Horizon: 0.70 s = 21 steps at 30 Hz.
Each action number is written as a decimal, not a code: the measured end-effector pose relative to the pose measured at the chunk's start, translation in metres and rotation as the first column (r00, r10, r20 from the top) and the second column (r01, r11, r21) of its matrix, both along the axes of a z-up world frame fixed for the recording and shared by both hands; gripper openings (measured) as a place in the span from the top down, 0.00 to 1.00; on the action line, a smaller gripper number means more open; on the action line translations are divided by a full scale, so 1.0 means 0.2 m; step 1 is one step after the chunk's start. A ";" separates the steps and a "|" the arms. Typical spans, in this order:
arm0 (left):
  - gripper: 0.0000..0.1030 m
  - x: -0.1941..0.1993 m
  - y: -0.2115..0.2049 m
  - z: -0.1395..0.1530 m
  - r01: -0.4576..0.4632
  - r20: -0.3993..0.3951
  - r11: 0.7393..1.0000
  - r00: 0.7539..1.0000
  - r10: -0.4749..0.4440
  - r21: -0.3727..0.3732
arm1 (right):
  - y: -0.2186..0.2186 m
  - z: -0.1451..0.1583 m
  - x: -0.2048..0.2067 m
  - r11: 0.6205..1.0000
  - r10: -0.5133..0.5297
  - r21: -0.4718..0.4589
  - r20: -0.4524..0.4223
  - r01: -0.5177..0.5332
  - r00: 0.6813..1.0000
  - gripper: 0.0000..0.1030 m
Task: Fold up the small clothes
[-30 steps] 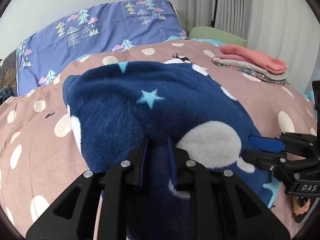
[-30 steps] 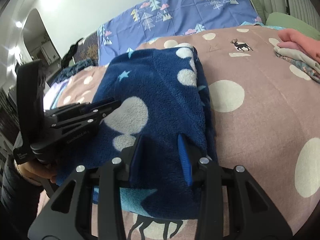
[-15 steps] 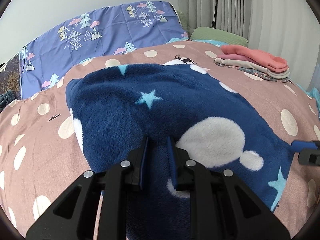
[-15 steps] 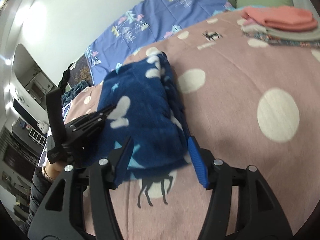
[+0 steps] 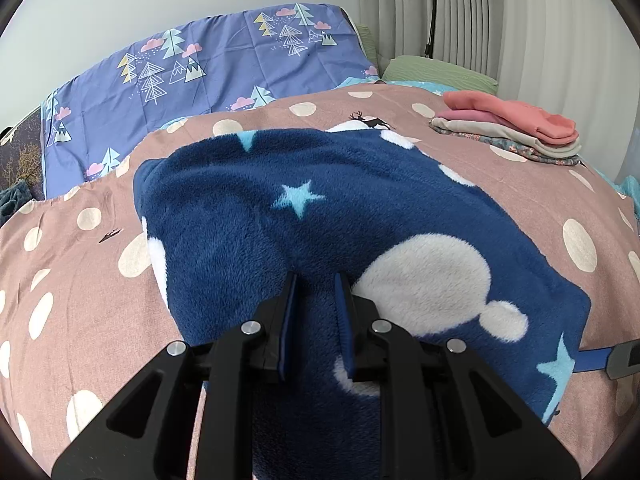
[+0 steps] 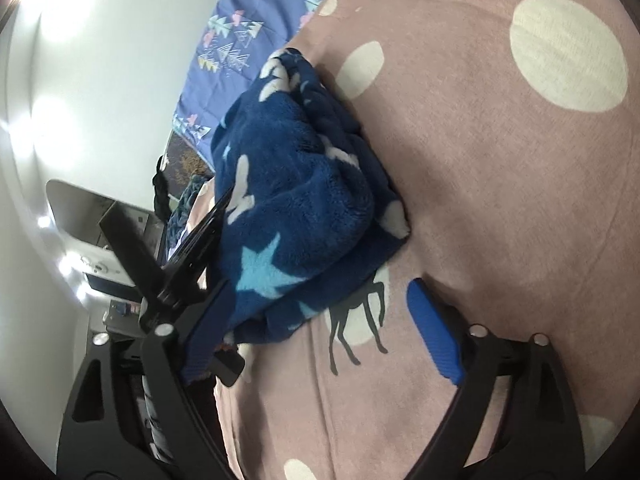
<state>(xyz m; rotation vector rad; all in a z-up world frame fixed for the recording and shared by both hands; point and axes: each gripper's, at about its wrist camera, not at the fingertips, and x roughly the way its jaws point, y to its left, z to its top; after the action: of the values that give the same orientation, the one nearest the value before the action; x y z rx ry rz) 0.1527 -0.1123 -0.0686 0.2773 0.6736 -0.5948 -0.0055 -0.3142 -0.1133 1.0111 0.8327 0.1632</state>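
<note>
Plush navy fleece garment point(image 5: 360, 216), starred and white-dotted, lies mid-frame; left gripper point(image 5: 316, 296) pinches it, right gripper point(image 6: 320, 312) spread wide.

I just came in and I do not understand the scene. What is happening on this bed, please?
A person with a gripper in each hand is folding a fleecy navy garment on the dotted pink bedspread. The left gripper is pinching the fleece at its near edge. The right gripper is wide open beside the garment's corner, holding nothing. A stack of folded clothes lies farther back.
</note>
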 end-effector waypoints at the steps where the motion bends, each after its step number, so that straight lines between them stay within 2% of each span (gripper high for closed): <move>1: 0.80 0.00 0.00 0.00 0.000 0.000 1.000 1.000 0.000 0.000 | 0.00 0.00 0.01 1.000 -0.016 0.009 -0.004 0.016 1.000 0.07; 4: 0.80 0.00 0.00 0.00 0.001 0.001 1.000 1.000 -0.001 0.000 | 0.04 -0.01 0.08 0.999 -0.037 0.037 -0.013 0.037 0.999 0.05; 7: 0.80 0.00 0.00 0.00 0.000 -0.001 1.000 1.000 0.000 -0.001 | 0.10 -0.05 0.20 0.996 -0.025 0.083 -0.068 0.031 0.997 0.05; 8: 0.80 0.00 0.00 0.00 0.000 0.001 1.000 1.000 0.000 0.000 | 0.11 -0.07 0.21 0.996 -0.047 0.068 -0.092 0.054 0.995 0.05; 14: 0.80 0.00 0.01 0.00 -0.002 0.003 1.000 1.000 0.002 -0.007 | 0.11 -0.06 0.20 0.954 -0.293 0.042 -0.068 0.297 0.954 0.03; 17: 0.80 0.00 0.01 0.00 -0.002 0.001 1.000 1.000 0.002 -0.011 | 0.15 -0.04 0.26 0.958 -0.285 -0.030 -0.064 0.284 0.956 0.03; 21: 0.80 0.00 0.01 0.01 -0.004 -0.001 1.000 1.000 0.004 -0.025 | 0.16 -0.04 0.24 0.947 -0.319 -0.060 -0.038 0.316 0.947 0.08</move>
<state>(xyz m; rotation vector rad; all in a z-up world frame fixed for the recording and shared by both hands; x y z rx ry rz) 0.1529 -0.1096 -0.0674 0.2524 0.6676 -0.5992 0.0431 -0.2823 -0.1210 1.0880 0.7022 -0.1588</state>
